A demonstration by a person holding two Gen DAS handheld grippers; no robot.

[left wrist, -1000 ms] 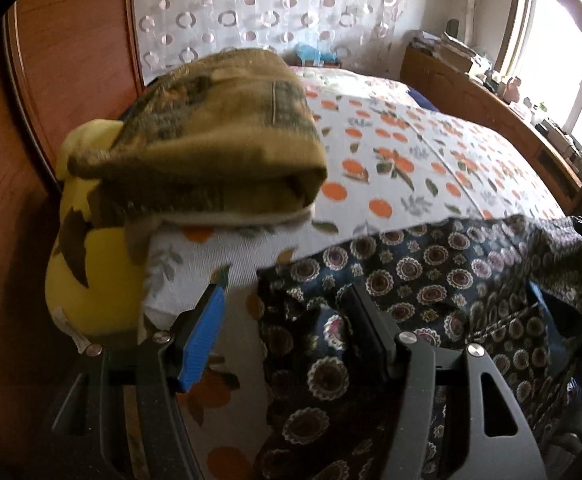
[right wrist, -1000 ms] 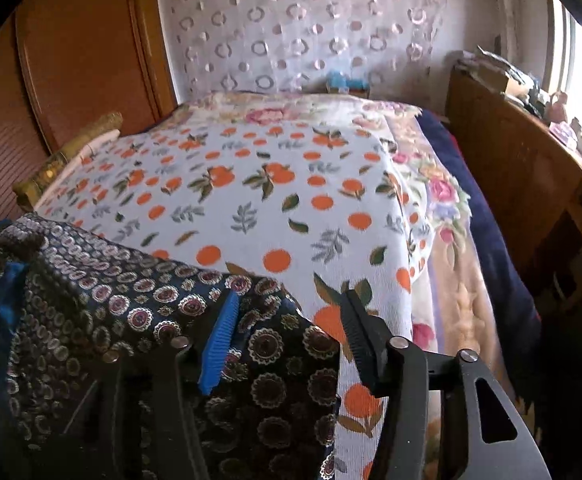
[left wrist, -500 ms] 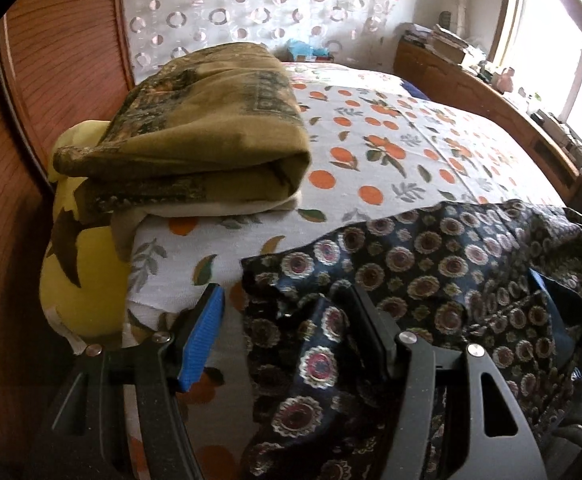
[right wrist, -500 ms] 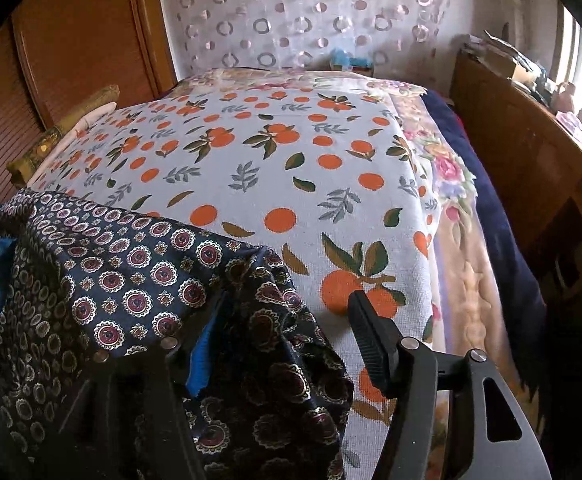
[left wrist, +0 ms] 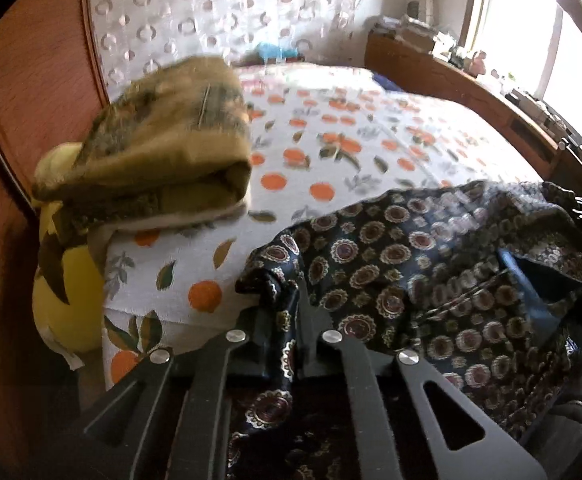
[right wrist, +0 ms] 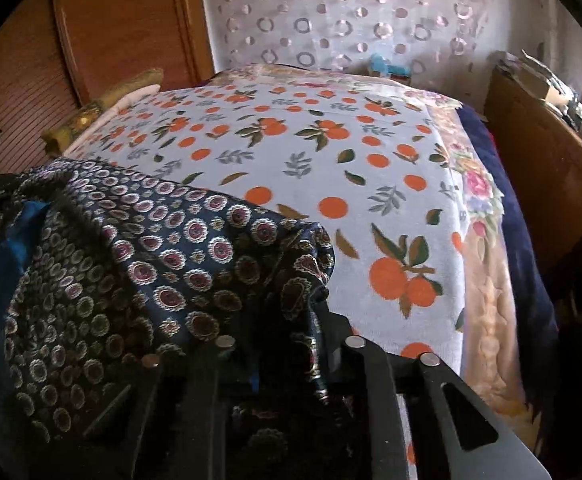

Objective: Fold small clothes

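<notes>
The dark patterned garment (left wrist: 431, 264) hangs over the near edge of the bed (left wrist: 331, 148), thin, limp and probably slippery. The left gripper (left wrist: 281, 312) and right gripper (right wrist: 291, 320) have just been closing and now pinch its near corners, sensible holds for spreading it flat.

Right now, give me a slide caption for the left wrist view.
Left gripper pinches the dark medallion-print garment at the edge of the orange-print bedspread.

Dark navy garment (left wrist: 423, 264) with round medallion print, rumpled and bunched, draped over the near edge of the orange-patterned bed (left wrist: 331, 148), blue lining showing.
</notes>
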